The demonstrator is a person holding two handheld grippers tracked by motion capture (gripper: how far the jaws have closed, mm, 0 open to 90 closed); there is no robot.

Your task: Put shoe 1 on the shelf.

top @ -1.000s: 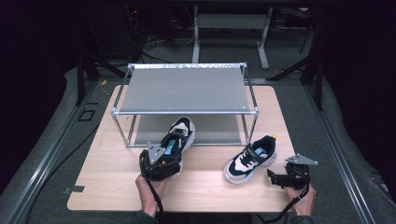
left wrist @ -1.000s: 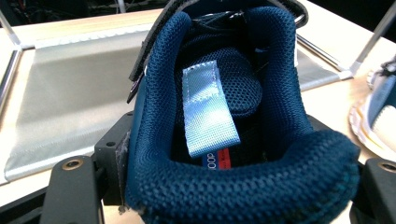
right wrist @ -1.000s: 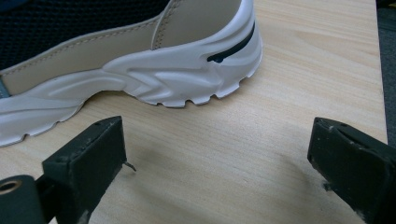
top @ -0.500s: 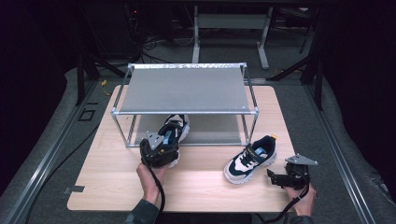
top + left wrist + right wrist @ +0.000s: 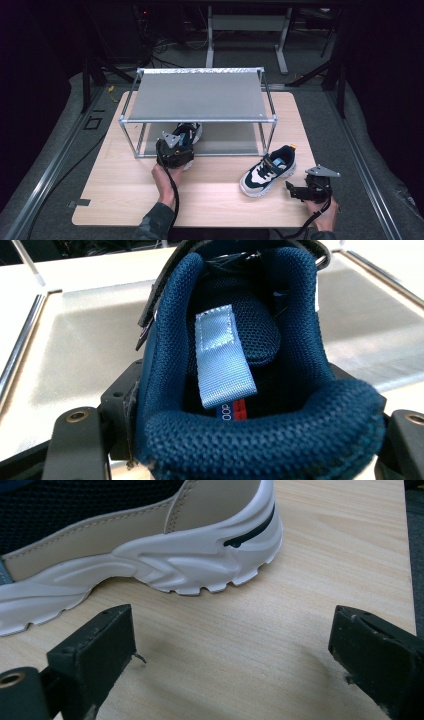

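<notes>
- The left gripper has its jaws clamped on the heel collar of a navy shoe; in the left gripper view the padded collar bulges between the two black jaws at the bottom of the frame, and a light blue pull tab hangs inside the opening.
- Seen from the high view, that held shoe sits left of centre, its toe pushed under the front edge of the metal rack and over the lower shelf. Gripping by the heel likely lets the toe go in first, so the shoe can slide onto that shelf.
- The right gripper rests low at the lower right of the high view, jaws spread wide and empty, flat wood showing between them in the right gripper view.
- Just ahead of those jaws lies the second shoe, its white sole flat on the wooden surface, apart from the jaws. The open gripper seems parked beside it, ready for its turn.
- Count: two shoes, one held and one free; two grippers; one rack with two levels, a top panel and a lower shelf.
</notes>
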